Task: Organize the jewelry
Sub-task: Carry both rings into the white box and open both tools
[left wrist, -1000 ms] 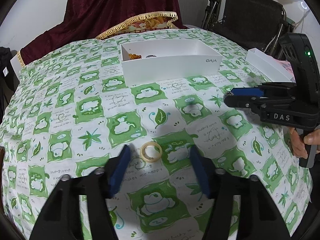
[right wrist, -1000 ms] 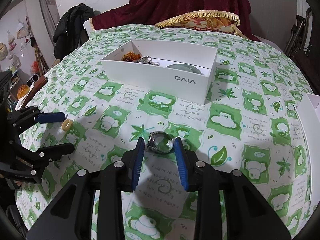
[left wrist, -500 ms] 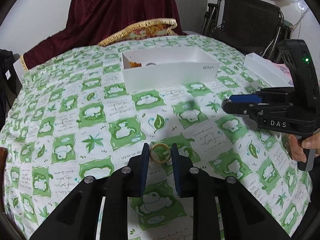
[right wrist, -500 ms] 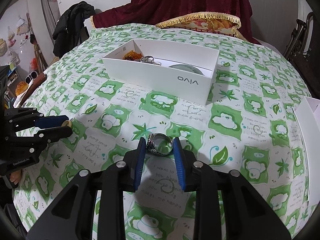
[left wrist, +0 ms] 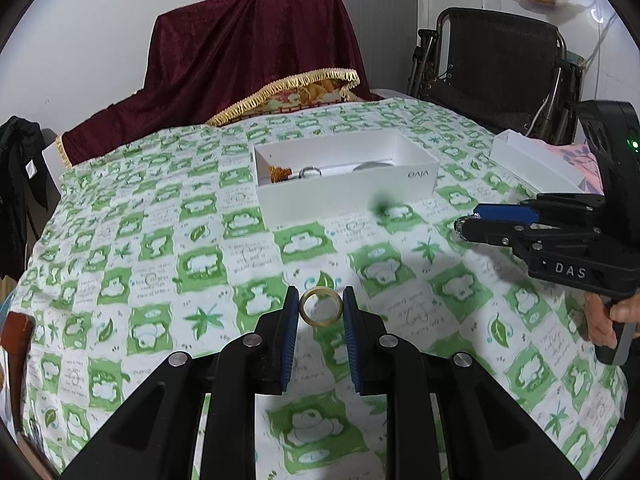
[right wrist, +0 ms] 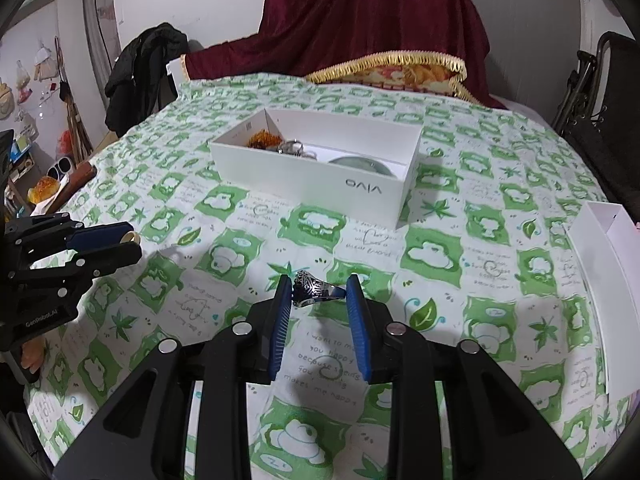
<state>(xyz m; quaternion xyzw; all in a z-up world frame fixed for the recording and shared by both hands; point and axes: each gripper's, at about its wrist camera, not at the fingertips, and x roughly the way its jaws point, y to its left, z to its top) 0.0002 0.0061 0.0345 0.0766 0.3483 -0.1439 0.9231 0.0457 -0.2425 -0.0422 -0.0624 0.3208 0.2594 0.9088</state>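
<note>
My left gripper (left wrist: 321, 309) is shut on a cream-yellow ring (left wrist: 321, 311) and holds it above the green-patterned tablecloth (left wrist: 200, 264). My right gripper (right wrist: 316, 293) is shut on a silver ornate ring (right wrist: 314, 289), also lifted off the cloth. A white open box (right wrist: 320, 176) sits ahead at the table's middle; it holds an amber piece, silver rings and a pale green bangle. The box also shows in the left wrist view (left wrist: 344, 180). Each gripper shows in the other's view: the right (left wrist: 496, 224), the left (right wrist: 108, 246).
A second white box (right wrist: 604, 276) lies at the right table edge. A dark red draped chair (left wrist: 256, 52) with a gold-fringed cushion stands behind the table. A black folding chair (left wrist: 496, 64) stands at the back right. A black jacket (right wrist: 140, 72) hangs at the left.
My left gripper closed on the cream ring and lifted it off the cloth. My right gripper, shut on the silver ring, also rose; both views now look from higher up.
</note>
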